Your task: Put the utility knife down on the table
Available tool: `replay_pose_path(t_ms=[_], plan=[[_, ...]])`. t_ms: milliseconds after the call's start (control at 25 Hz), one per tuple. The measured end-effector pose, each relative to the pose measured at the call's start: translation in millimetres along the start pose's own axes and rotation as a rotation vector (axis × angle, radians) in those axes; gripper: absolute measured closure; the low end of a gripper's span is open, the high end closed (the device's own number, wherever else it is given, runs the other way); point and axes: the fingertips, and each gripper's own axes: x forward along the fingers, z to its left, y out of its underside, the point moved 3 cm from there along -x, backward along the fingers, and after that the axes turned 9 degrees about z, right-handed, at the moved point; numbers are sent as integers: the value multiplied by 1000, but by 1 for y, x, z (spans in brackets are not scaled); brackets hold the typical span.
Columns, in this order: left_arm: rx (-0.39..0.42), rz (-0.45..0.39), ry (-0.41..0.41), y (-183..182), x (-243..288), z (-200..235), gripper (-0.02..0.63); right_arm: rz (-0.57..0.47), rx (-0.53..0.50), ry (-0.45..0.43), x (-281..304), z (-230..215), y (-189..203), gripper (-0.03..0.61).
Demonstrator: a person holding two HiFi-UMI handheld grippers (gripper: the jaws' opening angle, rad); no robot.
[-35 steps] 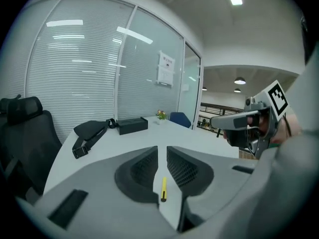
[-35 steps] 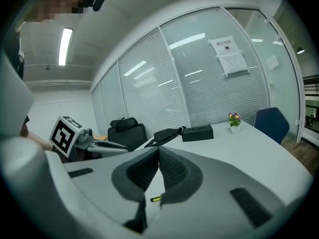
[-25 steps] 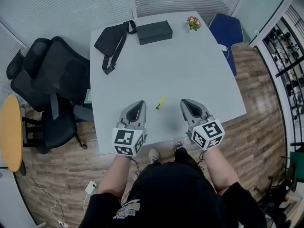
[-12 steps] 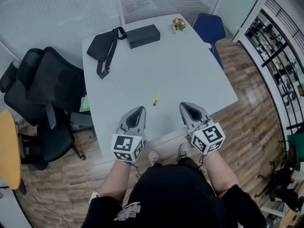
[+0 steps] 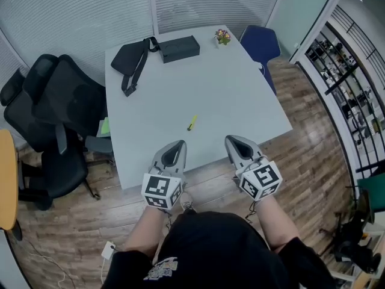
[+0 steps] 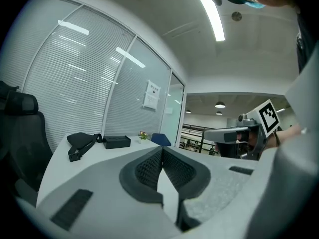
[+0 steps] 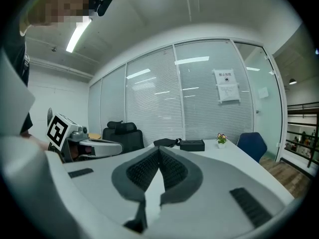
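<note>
Left gripper (image 5: 176,148) and right gripper (image 5: 234,143), both pressed together on nothing, hang near the utility knife (image 5: 191,123) lying on the table (image 5: 228,83); I reckon a careless forward sweep could skid it.

The person wears a black short-sleeved shirt (image 5: 210,248) with a pale print and a light shoe (image 5: 187,203), and the grey left gripper (image 5: 177,144) and right gripper (image 5: 232,139) have black ribbed pads (image 6: 147,167) and white, black-marked cubes (image 5: 161,191).
</note>
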Motion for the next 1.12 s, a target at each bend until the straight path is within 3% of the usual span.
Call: replay_pose_path(t_ms=[280, 680, 1120], plan=[[30, -14, -63, 1, -34, -61, 609, -47, -2, -76, -51, 9, 7, 575], [45, -1, -163, 25, -89, -149, 609, -52, 11, -181, -128, 28, 46, 575], [71, 6, -172, 27, -122, -157, 609, -63, 41, -189, -138, 55, 50, 575]])
